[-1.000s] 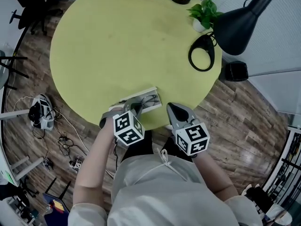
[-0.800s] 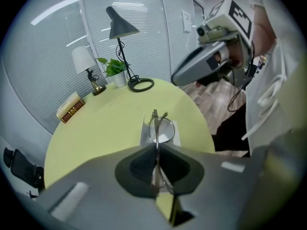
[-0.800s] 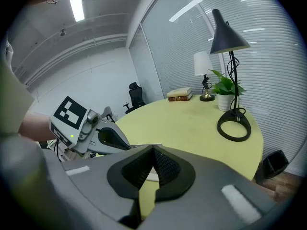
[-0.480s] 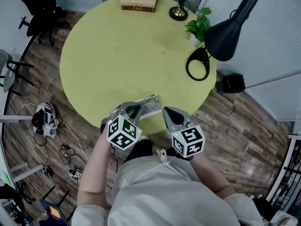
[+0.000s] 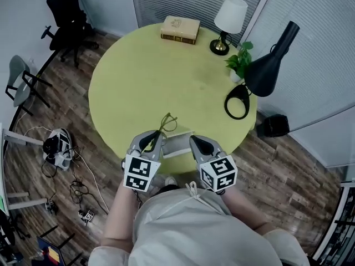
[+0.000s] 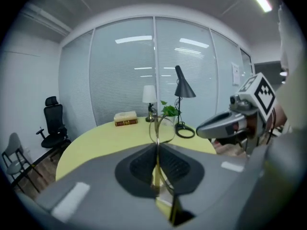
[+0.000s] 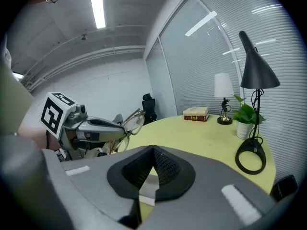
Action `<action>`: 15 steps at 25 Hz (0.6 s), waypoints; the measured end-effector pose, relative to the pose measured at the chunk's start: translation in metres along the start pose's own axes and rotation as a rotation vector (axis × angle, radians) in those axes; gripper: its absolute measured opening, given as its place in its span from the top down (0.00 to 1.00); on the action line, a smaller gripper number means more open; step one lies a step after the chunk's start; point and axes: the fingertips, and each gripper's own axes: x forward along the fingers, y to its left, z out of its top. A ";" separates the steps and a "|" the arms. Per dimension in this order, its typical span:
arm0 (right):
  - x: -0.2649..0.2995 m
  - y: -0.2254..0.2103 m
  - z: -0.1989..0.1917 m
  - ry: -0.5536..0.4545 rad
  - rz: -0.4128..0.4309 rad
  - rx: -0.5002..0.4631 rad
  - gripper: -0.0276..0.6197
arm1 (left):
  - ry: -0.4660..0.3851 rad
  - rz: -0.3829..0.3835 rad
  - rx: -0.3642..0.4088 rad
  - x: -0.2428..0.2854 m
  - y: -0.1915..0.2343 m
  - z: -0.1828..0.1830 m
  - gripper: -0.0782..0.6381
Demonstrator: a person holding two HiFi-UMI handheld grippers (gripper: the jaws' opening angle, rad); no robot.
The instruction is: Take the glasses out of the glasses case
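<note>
My left gripper [image 5: 160, 133] is shut on thin gold-rimmed glasses [image 5: 168, 122] and holds them in the air above the table's near edge. In the left gripper view the frame [image 6: 156, 128] stands pinched edge-on between the jaws, one lens ring sticking out past the tips. The open white glasses case [image 5: 178, 144] lies on the yellow table [image 5: 144, 82] between the two grippers. My right gripper [image 5: 193, 141] hovers at the case's right end; its jaws meet in the right gripper view [image 7: 153, 151], with the case [image 7: 147, 188] showing below them. That view also shows the left gripper [image 7: 117, 127] with the glasses [image 7: 129, 121].
At the table's far side lie a book [image 5: 180, 29], a white table lamp [image 5: 229, 16], a small potted plant [image 5: 241, 64] and a black desk lamp [image 5: 269, 62] with a ring base [image 5: 237, 101]. A black office chair [image 5: 66, 21] stands on the floor.
The left gripper has risen and rolled, lifting the glasses out of the case. The right gripper has risen too. The head view now takes in the whole table.
</note>
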 end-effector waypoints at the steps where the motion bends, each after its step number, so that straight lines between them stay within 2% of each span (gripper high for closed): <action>1: 0.001 0.004 0.004 -0.003 0.005 -0.009 0.96 | -0.025 0.018 -0.019 -0.007 0.004 0.005 0.87; 5: 0.005 0.017 0.021 -0.035 0.003 -0.051 0.96 | -0.143 0.095 -0.117 -0.032 0.022 0.030 0.87; 8: 0.006 0.027 0.034 -0.074 -0.011 -0.076 0.96 | -0.219 0.193 -0.184 -0.052 0.039 0.043 0.87; 11: 0.005 0.037 0.046 -0.112 0.002 -0.094 0.96 | -0.263 0.292 -0.227 -0.071 0.051 0.049 0.87; 15: -0.004 0.027 0.062 -0.141 -0.017 -0.126 0.96 | -0.290 0.330 -0.265 -0.074 0.047 0.060 0.87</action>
